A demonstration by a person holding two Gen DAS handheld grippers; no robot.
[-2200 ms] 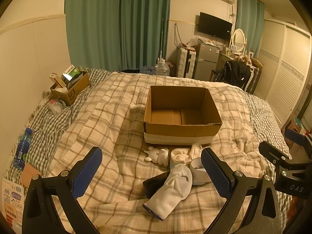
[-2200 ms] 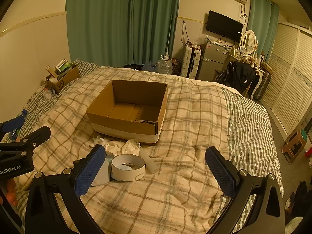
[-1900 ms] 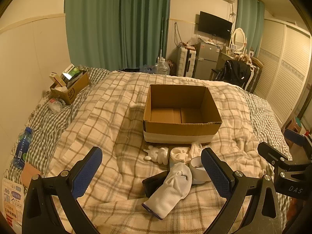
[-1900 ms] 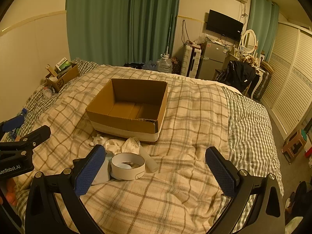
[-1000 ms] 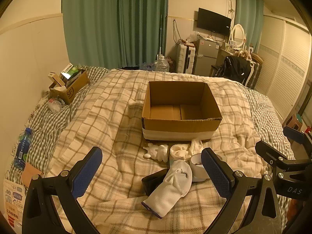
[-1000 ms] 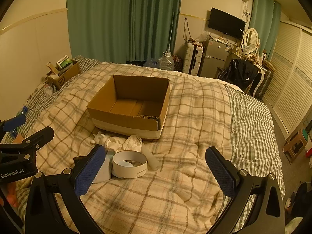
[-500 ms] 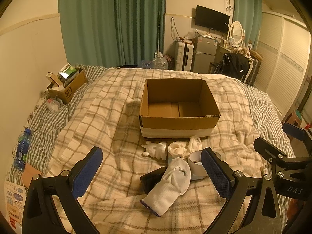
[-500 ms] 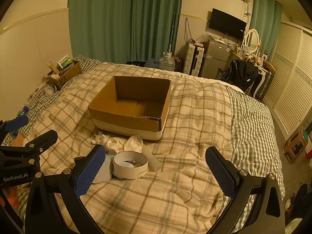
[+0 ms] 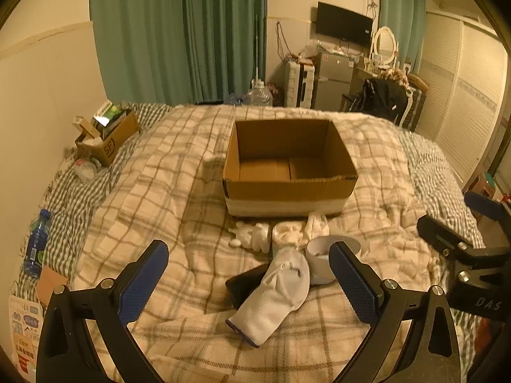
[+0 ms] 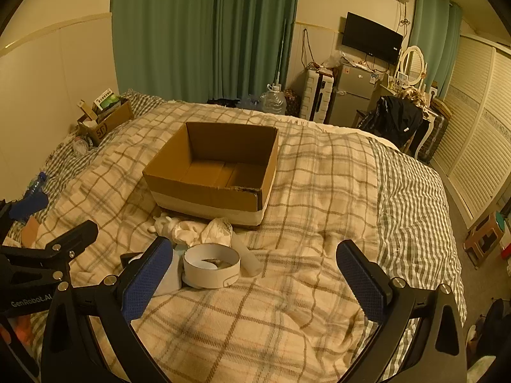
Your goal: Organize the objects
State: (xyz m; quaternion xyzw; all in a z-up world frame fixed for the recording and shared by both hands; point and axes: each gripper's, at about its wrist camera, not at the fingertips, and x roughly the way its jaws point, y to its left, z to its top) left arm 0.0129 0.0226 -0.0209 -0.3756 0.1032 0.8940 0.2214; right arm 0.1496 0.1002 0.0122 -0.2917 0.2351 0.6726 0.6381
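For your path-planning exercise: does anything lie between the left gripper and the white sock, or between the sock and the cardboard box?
Nothing visible blocks the open left gripper from the white sock. Between the sock and the cardboard box lie crumpled white items, with a tape roll beside them; lifting the sock over should clear them.

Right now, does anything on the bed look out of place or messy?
Yes. The cardboard box sits empty while a loose heap lies on the blanket just in front of it: a white sock draped over a dark flat object, crumpled white items and a tape roll. Both grippers are open.
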